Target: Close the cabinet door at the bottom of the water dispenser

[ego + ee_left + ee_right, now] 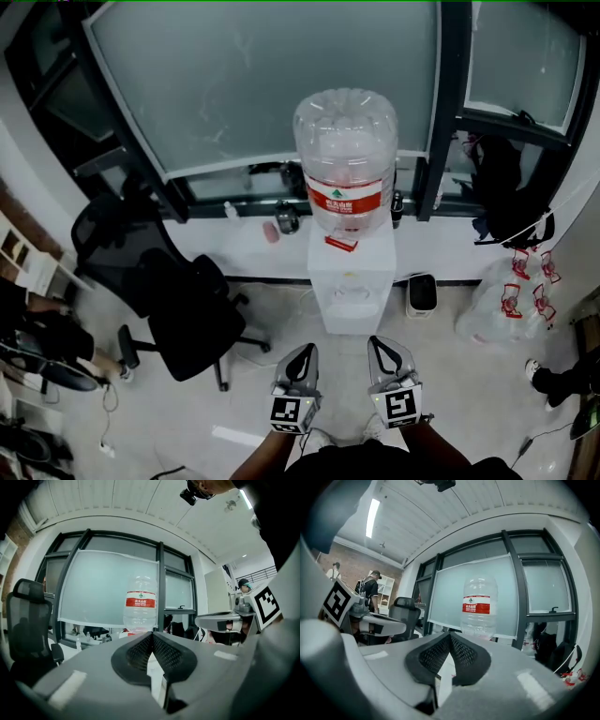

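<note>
The white water dispenser point(352, 281) stands against the window wall with a large clear bottle point(345, 159) with a red label on top. From above I see only its top and upper front; the bottom cabinet door is hidden. My left gripper point(304, 351) and right gripper point(381, 343) are held side by side in front of the dispenser, apart from it, both pointing at it. Both are shut with nothing between the jaws. In the left gripper view the shut gripper point(152, 635) sits below the bottle point(139, 604). The right gripper view shows the same: shut gripper point(450, 634), bottle point(479, 607) beyond.
A black office chair point(178, 300) stands left of the dispenser. A small white bin point(422, 293) and plastic bags point(511, 300) sit to its right, and a dark bag point(506, 197) hangs at the window. A pink cup point(271, 232) is on the sill. A person's shoes point(553, 380) show at the far right.
</note>
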The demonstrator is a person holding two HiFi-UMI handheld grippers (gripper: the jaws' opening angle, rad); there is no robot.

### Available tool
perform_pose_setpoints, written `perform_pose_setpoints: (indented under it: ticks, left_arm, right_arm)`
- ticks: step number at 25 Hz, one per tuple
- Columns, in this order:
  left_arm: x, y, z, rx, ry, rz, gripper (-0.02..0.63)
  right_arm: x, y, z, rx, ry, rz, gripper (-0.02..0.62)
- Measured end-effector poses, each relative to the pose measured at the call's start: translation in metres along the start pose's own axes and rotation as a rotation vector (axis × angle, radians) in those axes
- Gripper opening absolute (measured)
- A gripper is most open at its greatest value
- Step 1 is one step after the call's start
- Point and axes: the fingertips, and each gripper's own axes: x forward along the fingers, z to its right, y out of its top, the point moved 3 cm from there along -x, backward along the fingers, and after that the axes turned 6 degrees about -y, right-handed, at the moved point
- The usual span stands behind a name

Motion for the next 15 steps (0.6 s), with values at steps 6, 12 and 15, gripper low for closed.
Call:
perform_pose_setpoints:
  ticks: [6, 12, 15]
  left_arm:
    - [-0.006, 0.005, 0.007, 0.018, -0.020, 0.019, 0.018]
    - [-0.014, 0.012, 0.015, 0.037, -0.024, 0.026, 0.018]
    - [-0.021, 0.012, 0.017, 0.047, -0.025, 0.028, 0.018]
  right_arm:
    - [-0.009, 0.007, -0.006, 0.000, -0.004, 0.032, 0.002]
    - [-0.017, 0.010, -0.006, 0.057, -0.021, 0.036, 0.002]
    - [-0.023, 0.011, -0.011, 0.027, -0.019, 0.035, 0.002]
